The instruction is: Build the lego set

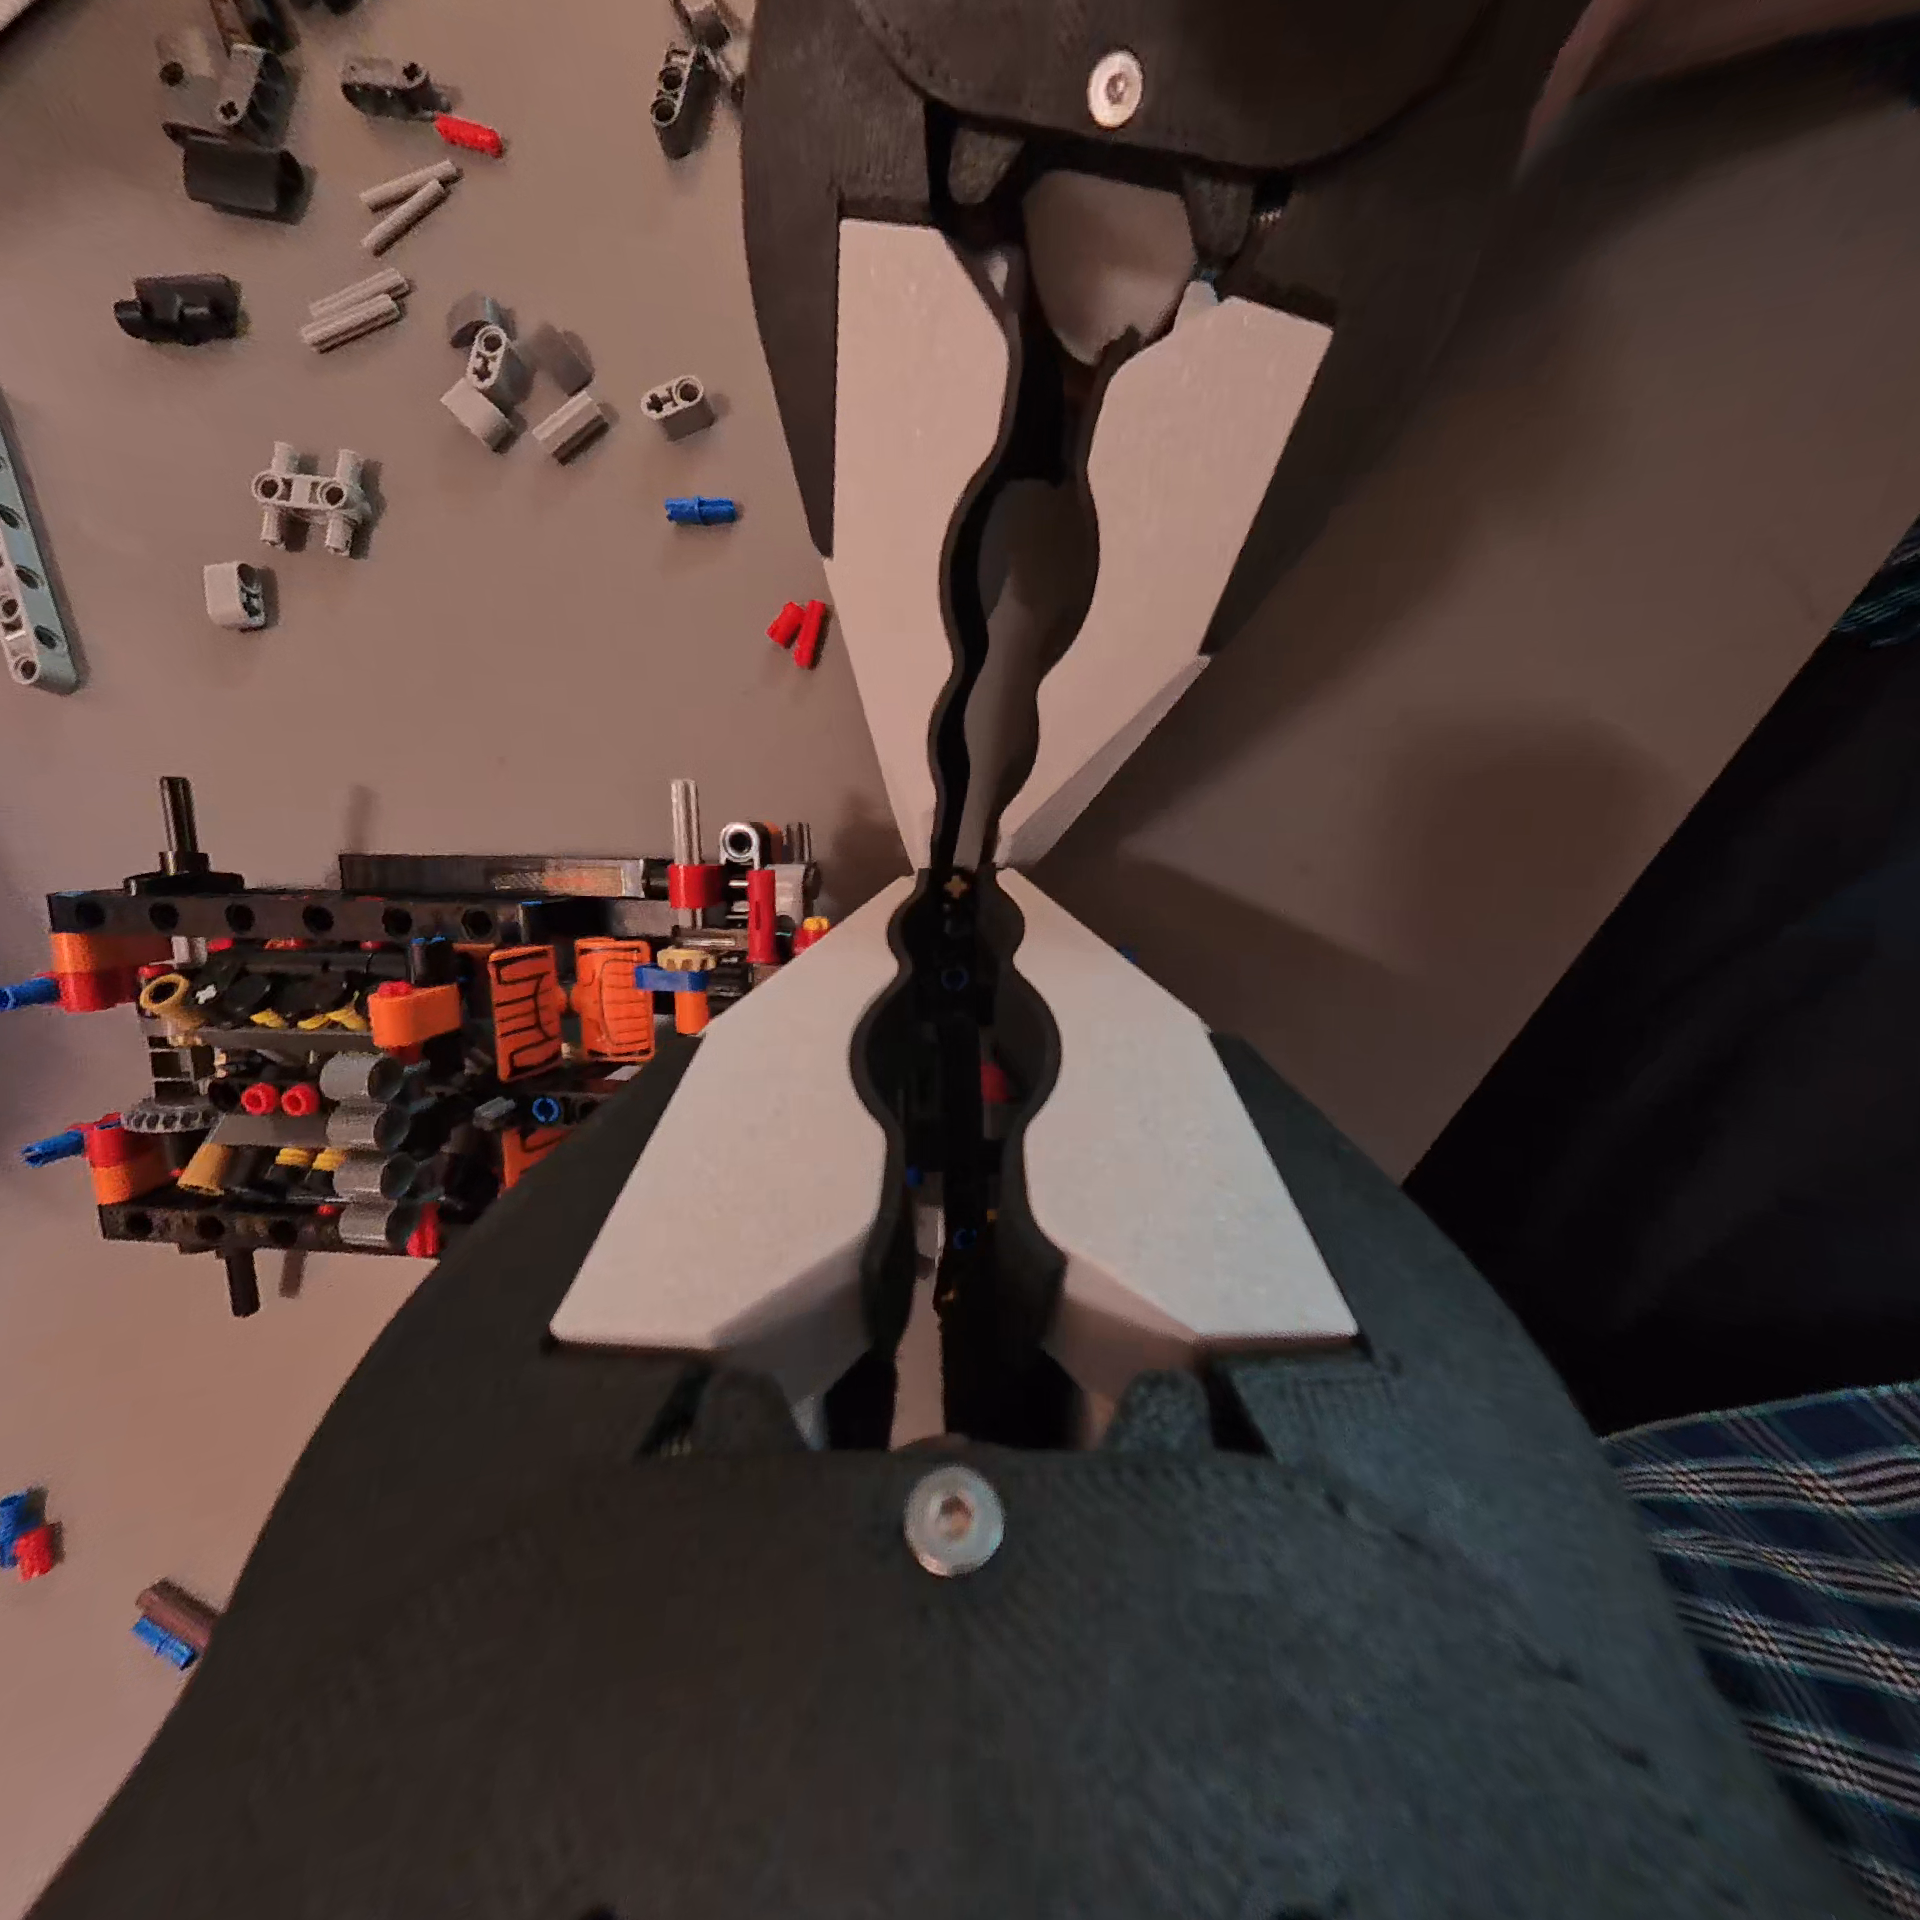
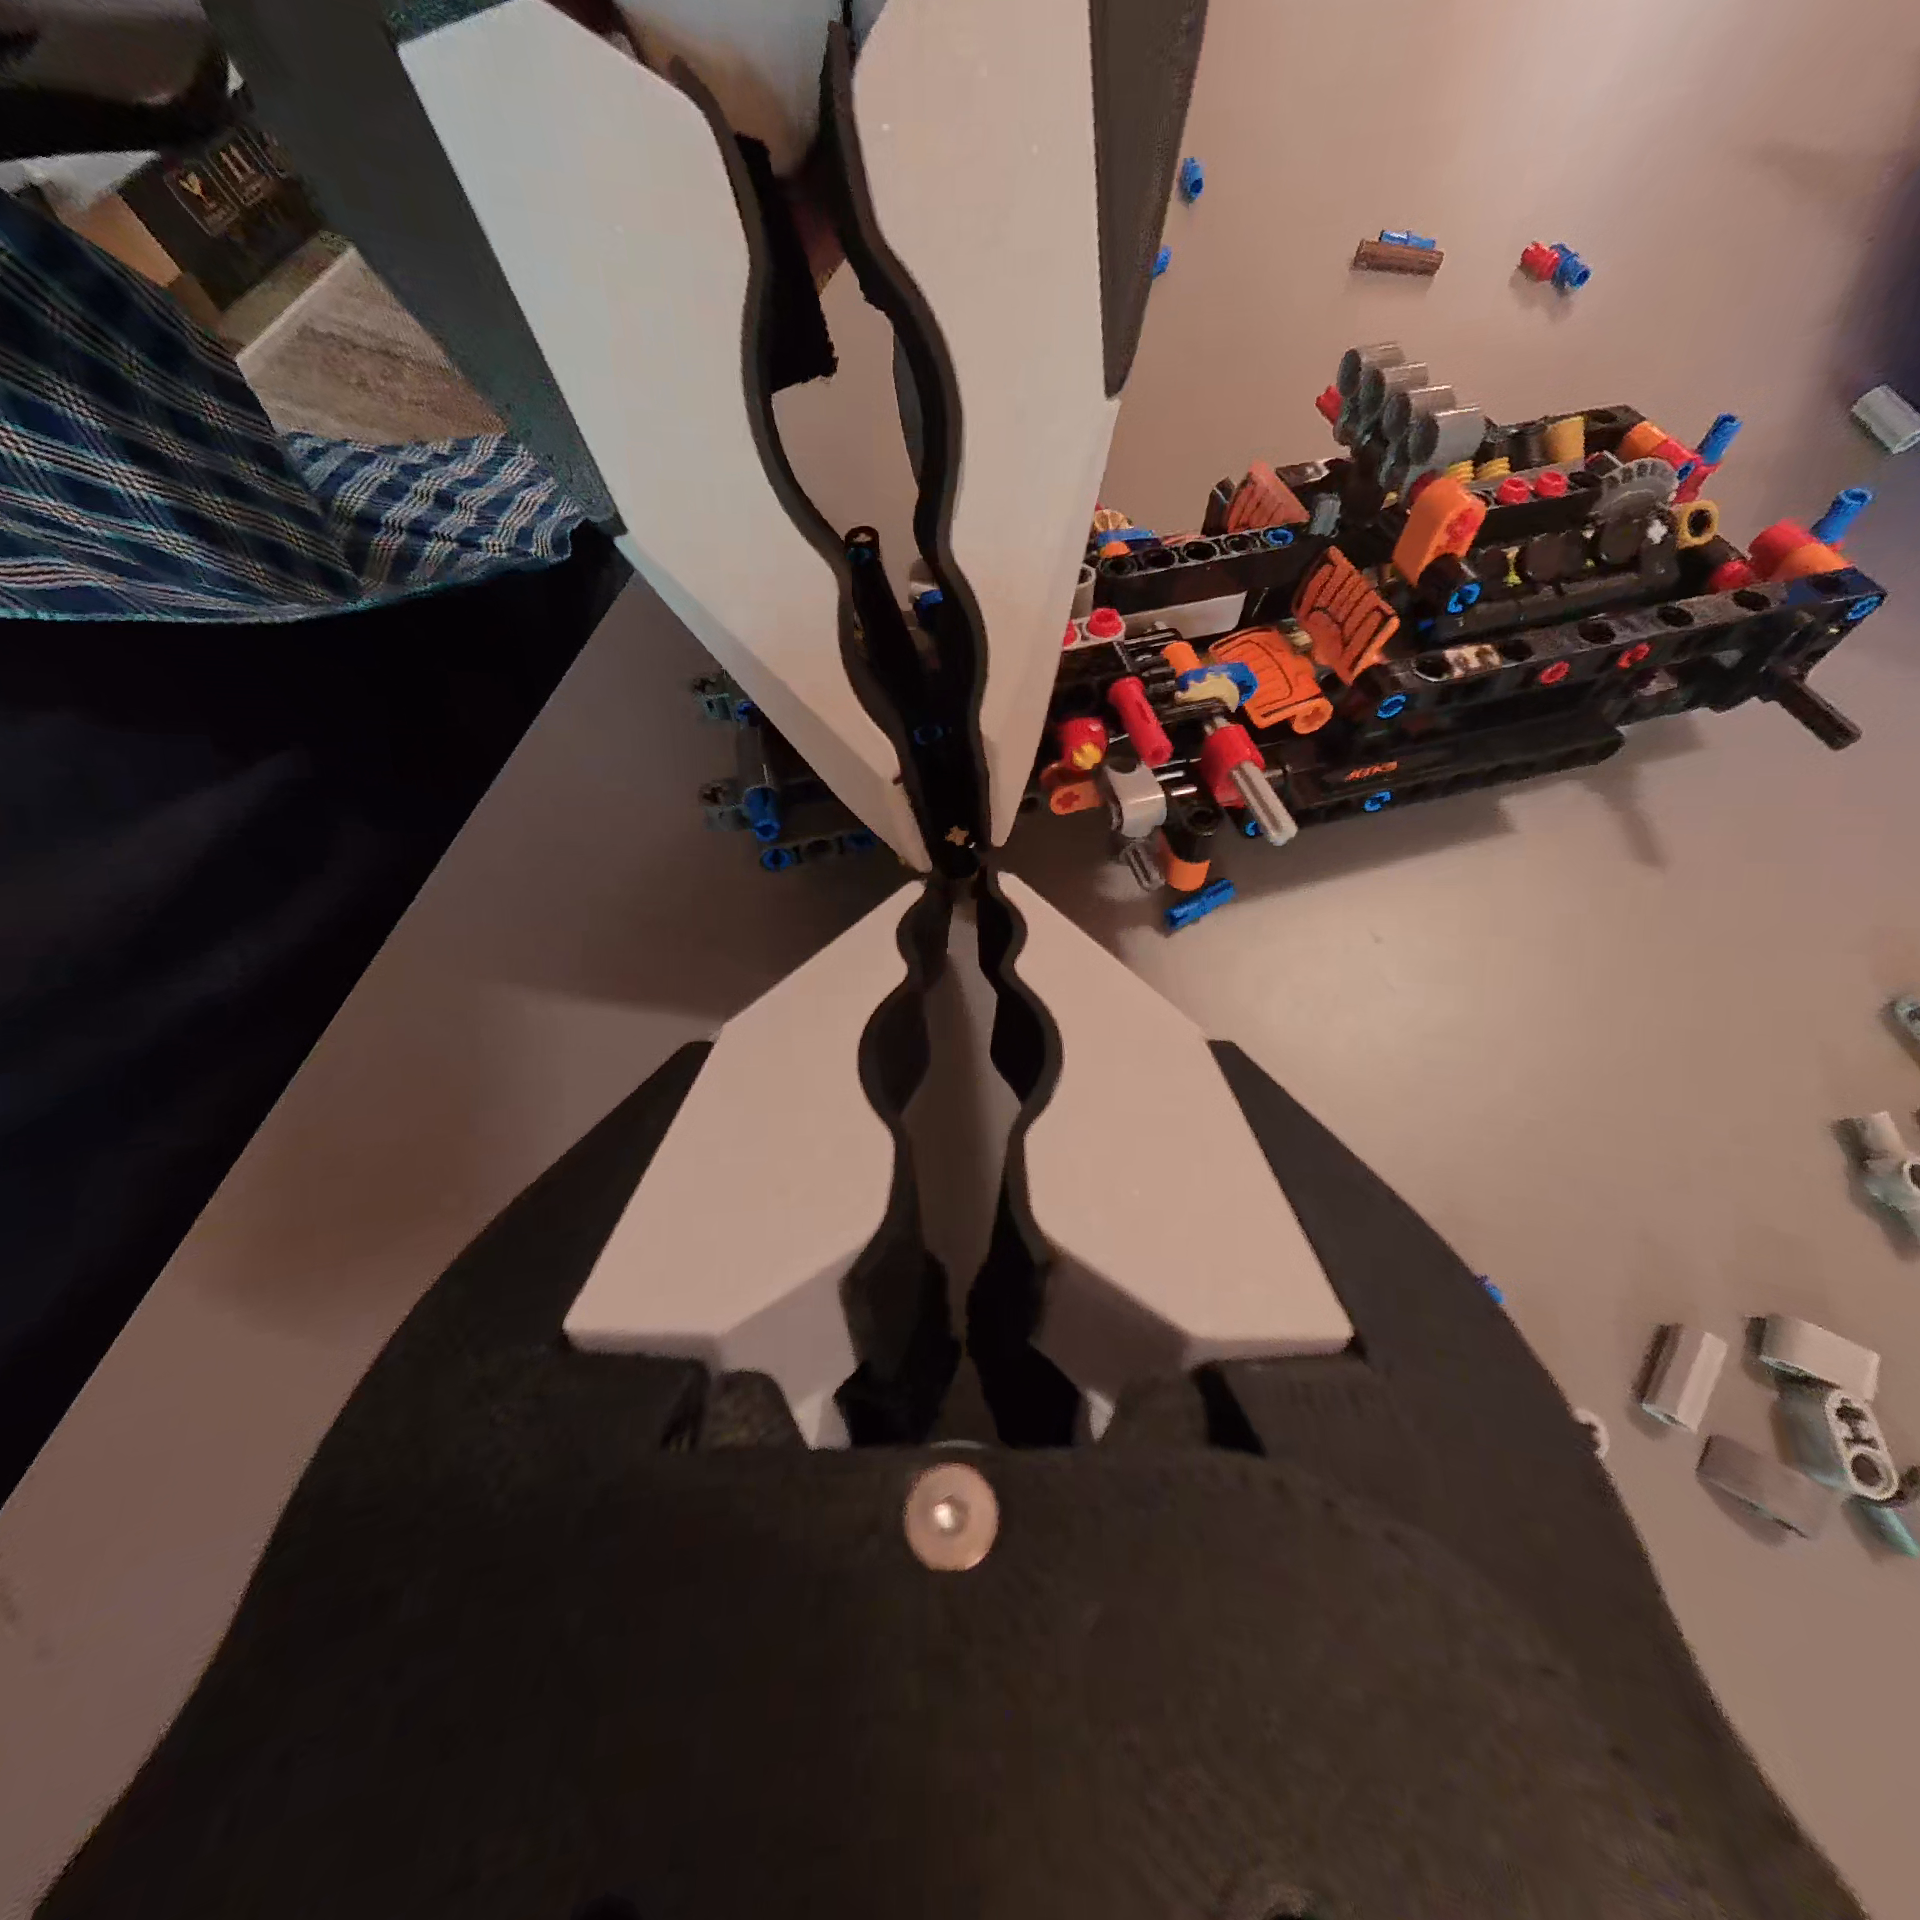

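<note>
Two grippers meet tip to tip above the desk edge. The left gripper is clamped on a black studded beam that runs back between its wavy pads, and the right gripper has its fingers drawn together at the tips, pinching the same beam's far end. One large lego chassis, black with orange, red and yellow parts, lies on the desk just beside the grippers. The left wrist view shows what the other does not: two red pins lying together, one blue pin and a long pale blue beam at the frame's left edge. The right wrist view alone shows a brown axle piece beyond the chassis, a small blue-pinned grey sub-assembly behind the left gripper's fingers, and plaid fabric off the desk.
</note>
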Motion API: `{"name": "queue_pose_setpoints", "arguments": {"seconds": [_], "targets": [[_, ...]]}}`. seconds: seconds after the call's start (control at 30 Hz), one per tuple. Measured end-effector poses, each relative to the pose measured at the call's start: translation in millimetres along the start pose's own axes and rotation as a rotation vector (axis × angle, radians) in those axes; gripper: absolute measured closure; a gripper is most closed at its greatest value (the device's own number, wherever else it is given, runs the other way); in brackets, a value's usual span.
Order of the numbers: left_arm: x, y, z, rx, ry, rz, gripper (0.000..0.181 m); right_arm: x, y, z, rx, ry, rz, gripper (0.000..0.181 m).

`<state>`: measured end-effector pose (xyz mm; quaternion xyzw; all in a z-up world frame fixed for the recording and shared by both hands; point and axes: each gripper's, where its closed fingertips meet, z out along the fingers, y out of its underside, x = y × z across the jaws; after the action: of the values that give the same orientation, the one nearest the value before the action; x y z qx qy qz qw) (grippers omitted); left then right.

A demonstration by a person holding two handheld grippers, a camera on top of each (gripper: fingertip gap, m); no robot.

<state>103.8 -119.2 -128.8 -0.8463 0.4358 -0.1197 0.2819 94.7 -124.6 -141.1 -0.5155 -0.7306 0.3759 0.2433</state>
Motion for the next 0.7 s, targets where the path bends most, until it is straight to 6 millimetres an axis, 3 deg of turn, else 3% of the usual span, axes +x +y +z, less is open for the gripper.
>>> {"name": "queue_pose_setpoints", "arguments": {"seconds": [0.23, 0.33, 0.4, 0.7], "targets": [[1, 4, 4, -0.019, -0.005, 0.028, 0.174, 0, 5, 4, -0.024, 0.013, -0.007, 0.179], [0, -19, -14, 0.112, 0.007, -0.006, 0.174, 4, 16, 8, -0.098, 0.062, -0.046, 0.179], [-12, -9, -13, 0.021, -0.061, 0.04, 0.175, 2, 15, 9, -0.092, 0.058, -0.054, 0.179], [-11, -22, -27, 0.112, -0.006, 0.002, 0.174, 14, 14, 0, -0.077, 0.072, -0.004, 0.172]]}}
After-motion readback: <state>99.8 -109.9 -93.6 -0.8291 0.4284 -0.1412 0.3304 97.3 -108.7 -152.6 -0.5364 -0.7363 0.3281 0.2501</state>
